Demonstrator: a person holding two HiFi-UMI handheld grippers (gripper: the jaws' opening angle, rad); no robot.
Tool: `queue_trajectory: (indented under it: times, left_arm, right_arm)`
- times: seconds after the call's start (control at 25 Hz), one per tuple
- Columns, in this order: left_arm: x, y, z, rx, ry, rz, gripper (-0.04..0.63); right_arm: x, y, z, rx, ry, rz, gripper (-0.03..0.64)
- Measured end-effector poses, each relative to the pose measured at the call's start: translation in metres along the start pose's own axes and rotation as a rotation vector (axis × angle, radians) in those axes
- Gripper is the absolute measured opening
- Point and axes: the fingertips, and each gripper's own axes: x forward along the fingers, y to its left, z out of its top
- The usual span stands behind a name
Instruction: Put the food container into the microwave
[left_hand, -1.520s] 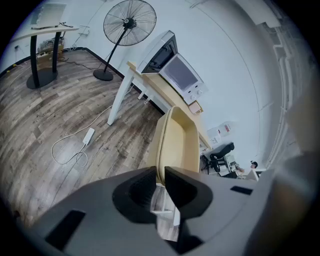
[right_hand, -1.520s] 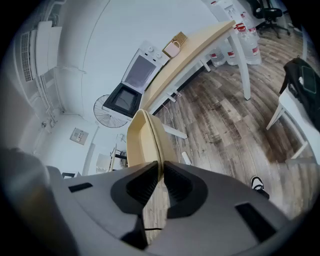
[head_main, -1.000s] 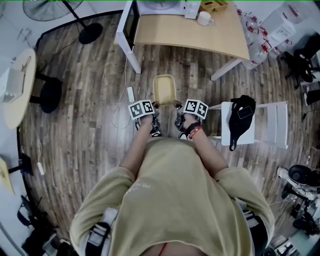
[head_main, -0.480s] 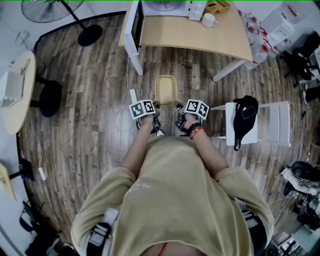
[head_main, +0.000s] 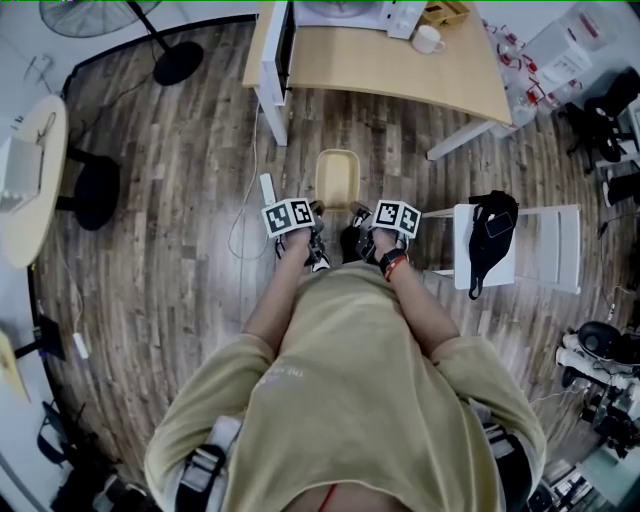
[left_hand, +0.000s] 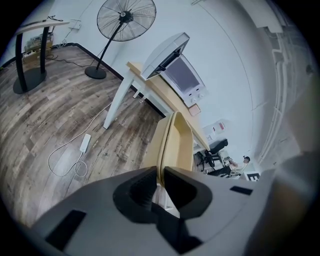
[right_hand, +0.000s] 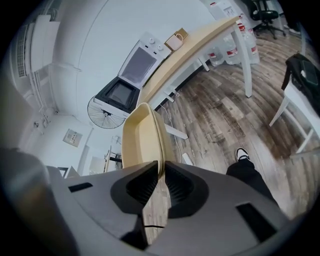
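Observation:
A pale yellow food container (head_main: 337, 180) hangs level above the wooden floor in front of the person, held from both sides. My left gripper (head_main: 312, 210) is shut on its left rim, the rim pinched between the jaws (left_hand: 161, 175). My right gripper (head_main: 358, 211) is shut on its right rim (right_hand: 161, 170). The white microwave (head_main: 335, 12) stands on the light wooden table (head_main: 400, 70) ahead, its door (head_main: 282, 42) swung open to the left. In the left gripper view the microwave (left_hand: 180, 75) shows beyond the container (left_hand: 175, 145); in the right gripper view the microwave's open cavity (right_hand: 122, 92) shows past the container (right_hand: 140, 140).
A white mug (head_main: 430, 38) and a small box (head_main: 447, 12) sit on the table beside the microwave. A white chair with a black bag (head_main: 490, 240) stands at the right. A white cable and adapter (head_main: 266, 188) lie on the floor. A standing fan (head_main: 150, 30) is far left.
The person has walked forward with the container held in both grippers; the table and microwave have drawn nearer in the head view. Both grips are unchanged.

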Motion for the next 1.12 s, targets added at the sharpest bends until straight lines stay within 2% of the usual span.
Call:
queue_trajectory:
  times: [0.08,0.28,0.44,0.64,0.92,1.12]
  left_arm:
    - [0.003,0.001,0.006,0.004,0.001,-0.001,0.061]
    - [0.019,0.0,0.021,0.002,0.018,-0.006,0.061]
    - [0.039,-0.003,0.037,0.005,0.04,0.0,0.06]
    - [0.064,-0.011,0.058,0.066,0.076,0.046,0.058]
    - [0.093,-0.029,0.094,0.14,0.078,0.109,0.051]
    - [0.109,-0.035,0.111,0.123,0.103,0.118,0.049]
  right_arm:
    - [0.006,0.0,0.004,-0.022,0.021,-0.01,0.054]
    - [0.02,-0.006,0.022,-0.001,0.063,-0.024,0.057]
    - [0.031,-0.01,0.046,-0.073,0.098,-0.045,0.055]
    - [0.044,-0.015,0.082,-0.11,0.145,-0.066,0.051]
    - [0.059,-0.022,0.124,-0.069,0.21,-0.089,0.048]
    - [0.063,-0.022,0.148,-0.04,0.217,-0.082,0.048]
